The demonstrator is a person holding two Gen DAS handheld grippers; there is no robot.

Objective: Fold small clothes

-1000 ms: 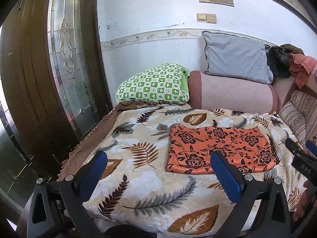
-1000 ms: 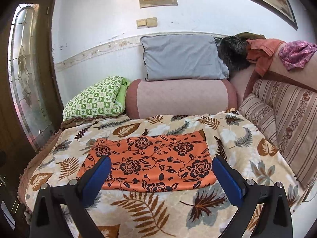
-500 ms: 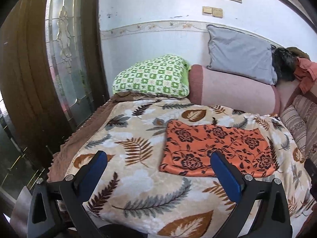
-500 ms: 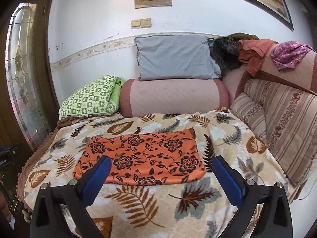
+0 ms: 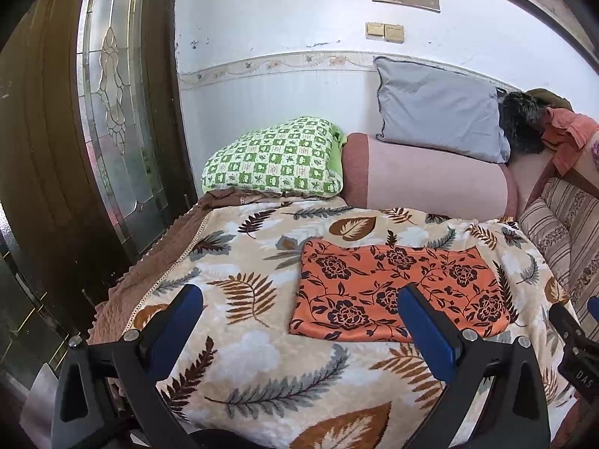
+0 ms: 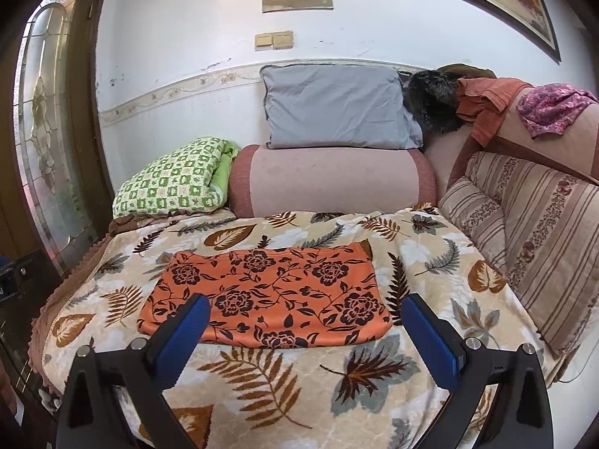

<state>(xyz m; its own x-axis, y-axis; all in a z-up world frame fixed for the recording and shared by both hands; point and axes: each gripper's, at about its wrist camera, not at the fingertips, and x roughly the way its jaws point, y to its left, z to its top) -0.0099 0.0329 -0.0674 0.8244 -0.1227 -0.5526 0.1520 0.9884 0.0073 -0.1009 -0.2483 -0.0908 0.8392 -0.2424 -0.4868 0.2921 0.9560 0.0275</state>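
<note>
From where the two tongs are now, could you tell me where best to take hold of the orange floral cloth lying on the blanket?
Probably the two near corners. The orange floral cloth lies flat and smooth on the leaf-print blanket, its long near edge facing both open tongs, left tongs and right tongs. Come in low from the near side, pinching one corner each, since a flat cloth offers only edges to grip.

The orange cloth (image 6: 267,299) with a dark floral print lies flat on the leaf-patterned blanket (image 6: 269,378), folded into a tidy rectangle whose long side runs left to right. Its near edge is rounded and doubled over (the layers beneath cannot be counted), and its surface is smooth, with only faint ripples along the far edge.
</note>
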